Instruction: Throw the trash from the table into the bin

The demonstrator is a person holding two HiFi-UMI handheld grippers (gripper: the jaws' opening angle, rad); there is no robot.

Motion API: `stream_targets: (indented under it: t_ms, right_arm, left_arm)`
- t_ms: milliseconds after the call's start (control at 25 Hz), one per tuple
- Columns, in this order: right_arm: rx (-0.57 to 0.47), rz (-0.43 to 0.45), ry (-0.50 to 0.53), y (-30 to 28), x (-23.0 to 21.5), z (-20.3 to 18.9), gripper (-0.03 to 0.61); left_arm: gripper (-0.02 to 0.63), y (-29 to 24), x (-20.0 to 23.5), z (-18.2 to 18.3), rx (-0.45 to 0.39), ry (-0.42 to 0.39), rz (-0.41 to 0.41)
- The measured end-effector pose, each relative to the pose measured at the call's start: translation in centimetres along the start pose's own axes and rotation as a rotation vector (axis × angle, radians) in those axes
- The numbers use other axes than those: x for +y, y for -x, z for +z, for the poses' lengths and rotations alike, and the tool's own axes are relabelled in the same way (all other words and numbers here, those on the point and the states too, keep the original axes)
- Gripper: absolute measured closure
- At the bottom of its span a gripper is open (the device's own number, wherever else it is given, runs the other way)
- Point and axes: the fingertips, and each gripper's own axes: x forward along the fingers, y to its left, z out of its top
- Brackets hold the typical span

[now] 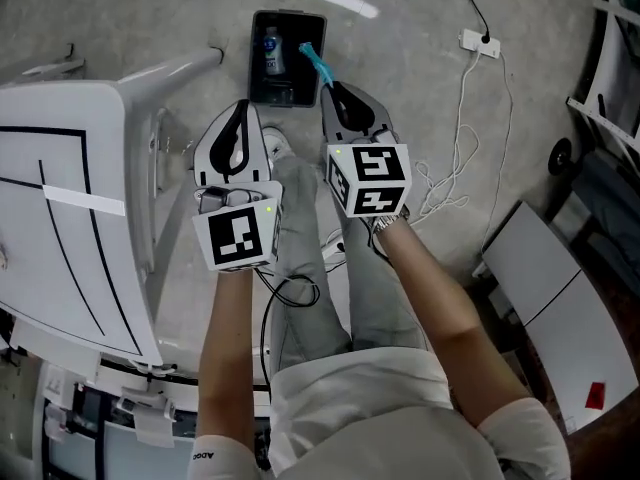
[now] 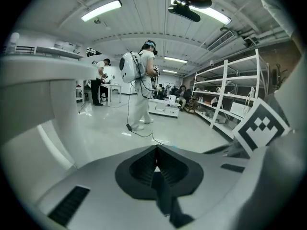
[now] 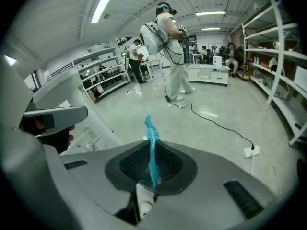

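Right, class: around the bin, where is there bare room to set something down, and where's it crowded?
Bare floor: between the bin and the power strip. Crowded: table legs left of the bin; loose cable right of the right gripper, which holds a blue wrapper.

Trash: a thin, crumpled teal strip (image 1: 312, 60), pinched edge-on between the closed jaws of the right gripper (image 1: 332, 90). Its free end projects past the jaw tips, over the right edge of the bin. Bin (image 1: 253, 68): black, rectangular, open-topped, upright on the grey floor (image 1: 420, 58); a bottle (image 1: 272, 50) with blue markings lies inside. Table (image 1: 60, 118): white, at left.
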Motion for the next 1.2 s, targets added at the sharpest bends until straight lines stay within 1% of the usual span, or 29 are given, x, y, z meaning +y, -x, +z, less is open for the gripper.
stream_targets:
  t_ms: [160,280,400,480,600,720,800,920,960,1080,1200]
  right_arm:
    - [0.051,-0.029,-0.09,-3.3,-0.8,-2.9,0.541]
    - [0.068,-0.043,-0.12,-5.0,-1.0,-4.3,0.541]
    - [0.08,-0.054,-0.133,-6.5,-0.8,-5.0,0.54]
    - [0.102,-0.035,-0.11,-7.3,-0.1,-5.5,0.54]
    - [0.135,0.008,-0.045,-8.2,0.9,-6.0,0.54]
    - [0.145,0.017,-0.027,-8.4,1.1,-6.1,0.533]
    - [0.145,0.028,-0.006,-8.5,1.2,-6.2,0.512]
    - [0.15,0.045,0.039,-8.5,1.4,-6.3,0.462]
    - [0.152,0.048,0.048,-8.5,1.4,-6.3,0.46]
    - [0.147,0.042,0.055,-8.4,1.2,-6.1,0.462]
    - [0.116,0.032,0.049,-7.6,1.1,-5.3,0.463]
  left_arm:
    - [0.609,-1.3,0.2,-2.6,0.015,0.015,-0.033]
    - [0.609,-1.3,0.2,-4.1,0.017,0.027,-0.037]
    - [0.609,-1.1,0.4,-4.6,0.015,0.031,-0.037]
    - [0.609,-0.8,0.5,-4.5,0.013,0.032,-0.035]
    - [0.609,-0.3,0.4,-3.9,0.003,0.042,-0.028]
    - [0.609,0.2,0.6,-3.8,-0.008,0.056,-0.021]
    - [0.609,0.5,0.8,-4.3,-0.004,0.07,-0.008]
    - [0.609,1.0,0.7,-4.8,0.011,0.094,0.004]
    - [0.609,1.1,0.5,-5.0,0.02,0.1,0.002]
    - [0.609,1.1,0.1,-5.2,0.029,0.102,-0.007]
    - [0.609,1.3,0.1,-4.9,0.022,0.096,-0.004]
